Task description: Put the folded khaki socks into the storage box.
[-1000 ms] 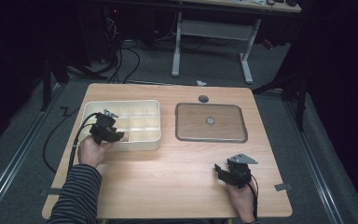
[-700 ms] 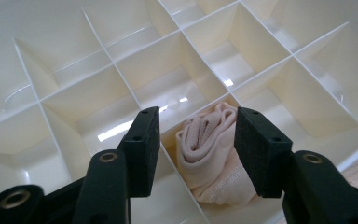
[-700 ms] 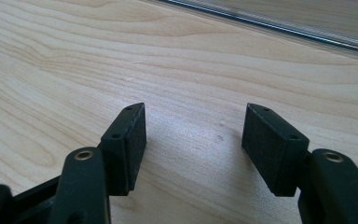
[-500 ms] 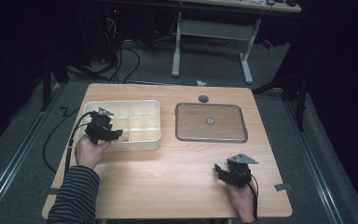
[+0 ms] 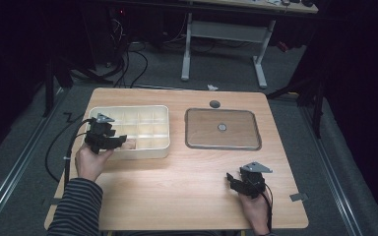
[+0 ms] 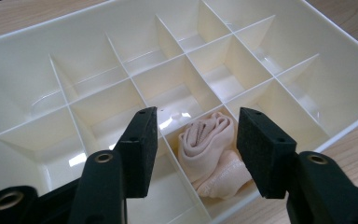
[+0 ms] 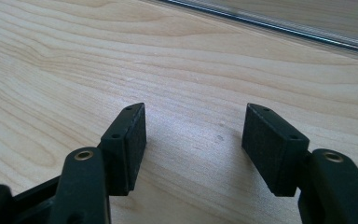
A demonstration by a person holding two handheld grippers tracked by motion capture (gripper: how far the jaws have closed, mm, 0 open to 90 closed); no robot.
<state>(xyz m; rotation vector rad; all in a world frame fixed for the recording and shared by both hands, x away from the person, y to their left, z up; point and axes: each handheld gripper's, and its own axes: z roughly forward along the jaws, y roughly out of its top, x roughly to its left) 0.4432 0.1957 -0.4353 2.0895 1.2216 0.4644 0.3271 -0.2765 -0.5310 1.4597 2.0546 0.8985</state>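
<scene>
- Left gripper (image 6: 193,149): jaws spread, hanging over the tray (image 6: 335,88); a rolled cloth (image 6: 214,154) lies in the compartment just below and ahead, between them.
- Right gripper (image 7: 193,144): jaws spread over bare table (image 7: 121,56).

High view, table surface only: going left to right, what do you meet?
Left gripper → divided tray → flat lid → right gripper.
</scene>
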